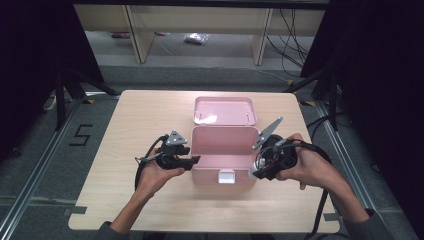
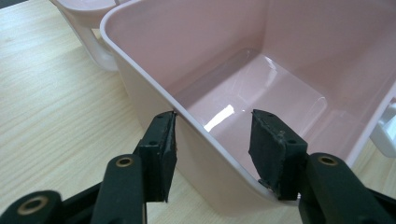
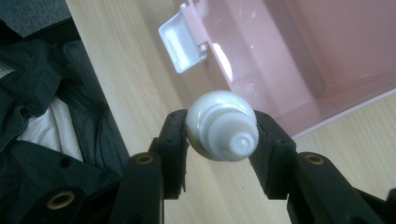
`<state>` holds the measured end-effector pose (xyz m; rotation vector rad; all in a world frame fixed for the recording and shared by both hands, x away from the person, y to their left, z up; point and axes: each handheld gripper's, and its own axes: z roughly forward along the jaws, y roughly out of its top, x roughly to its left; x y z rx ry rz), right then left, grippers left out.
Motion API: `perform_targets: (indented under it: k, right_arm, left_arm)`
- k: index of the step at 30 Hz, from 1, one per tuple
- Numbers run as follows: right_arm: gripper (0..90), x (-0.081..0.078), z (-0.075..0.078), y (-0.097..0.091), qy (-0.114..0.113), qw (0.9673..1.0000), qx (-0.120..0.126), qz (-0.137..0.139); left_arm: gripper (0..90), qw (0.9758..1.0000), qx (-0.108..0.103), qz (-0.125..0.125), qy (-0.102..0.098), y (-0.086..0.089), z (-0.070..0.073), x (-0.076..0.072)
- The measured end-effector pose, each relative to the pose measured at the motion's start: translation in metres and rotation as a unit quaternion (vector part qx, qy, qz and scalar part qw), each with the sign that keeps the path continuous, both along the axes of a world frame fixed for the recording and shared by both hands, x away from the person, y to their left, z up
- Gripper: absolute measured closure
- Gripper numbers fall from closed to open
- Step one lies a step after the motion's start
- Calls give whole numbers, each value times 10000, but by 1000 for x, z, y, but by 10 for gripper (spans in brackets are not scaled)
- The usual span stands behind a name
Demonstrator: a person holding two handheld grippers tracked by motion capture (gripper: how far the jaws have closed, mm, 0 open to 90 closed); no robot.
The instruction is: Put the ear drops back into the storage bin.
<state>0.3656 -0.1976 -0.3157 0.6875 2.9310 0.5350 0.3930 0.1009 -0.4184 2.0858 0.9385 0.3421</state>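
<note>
One glossy pink box (image 2: 261, 70), ribbed white cap (image 3: 224, 126)

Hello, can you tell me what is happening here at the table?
A person works at a wooden table with a claw in each hand. The left claw straddles the wall of an open pink box, one pad outside and one inside, seemingly steadying it. The right claw grips a white tube, cap toward the camera, just beside the box. The tube is not yet inside; the box looks empty.

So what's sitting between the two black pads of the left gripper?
The pink plastic box's side wall: in the left gripper view the gripper straddles its rim, one pad outside, one inside.
</note>
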Motion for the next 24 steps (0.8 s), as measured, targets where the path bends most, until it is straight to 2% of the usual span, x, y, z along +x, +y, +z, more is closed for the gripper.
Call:
perform_targets:
  k: [10, 24]
  right_arm:
    - [604, 19, 8, 5, -7, 9999, -68, -155]
    - [604, 46, -4, 16, 125, 9993, -238, -276]
  left_arm:
    - [505, 10000, -25, -23, -18, 0, 0, 0]
    - [504, 10000, -2, 5, -2, 0, 0, 0]
